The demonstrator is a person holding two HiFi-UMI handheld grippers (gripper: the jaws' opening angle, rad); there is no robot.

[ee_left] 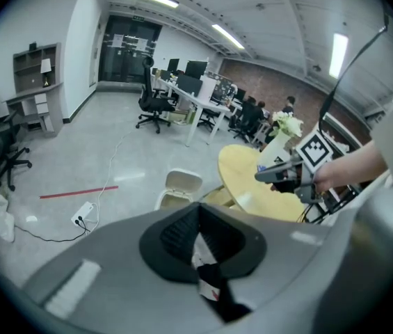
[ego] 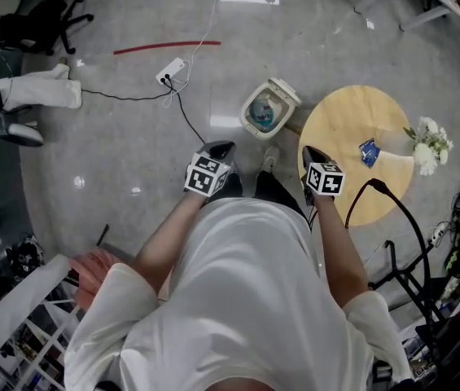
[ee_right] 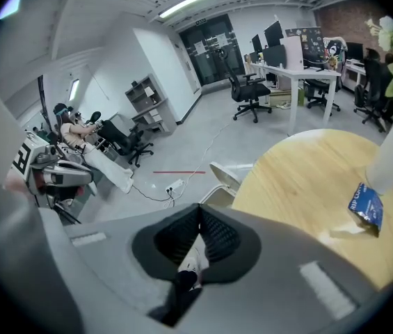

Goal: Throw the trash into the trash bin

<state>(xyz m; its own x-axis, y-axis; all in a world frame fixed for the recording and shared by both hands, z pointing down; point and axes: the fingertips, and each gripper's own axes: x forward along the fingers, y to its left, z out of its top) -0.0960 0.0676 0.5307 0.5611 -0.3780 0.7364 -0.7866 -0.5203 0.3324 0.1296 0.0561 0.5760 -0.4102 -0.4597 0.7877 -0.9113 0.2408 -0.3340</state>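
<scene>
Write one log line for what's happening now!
left claw shut | right claw shut | bin open | packet on table

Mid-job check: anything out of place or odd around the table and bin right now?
One blue wrapper lies on the round table beside the flower vase, not in the open bin. Nothing looks spilled or tipped.
</scene>
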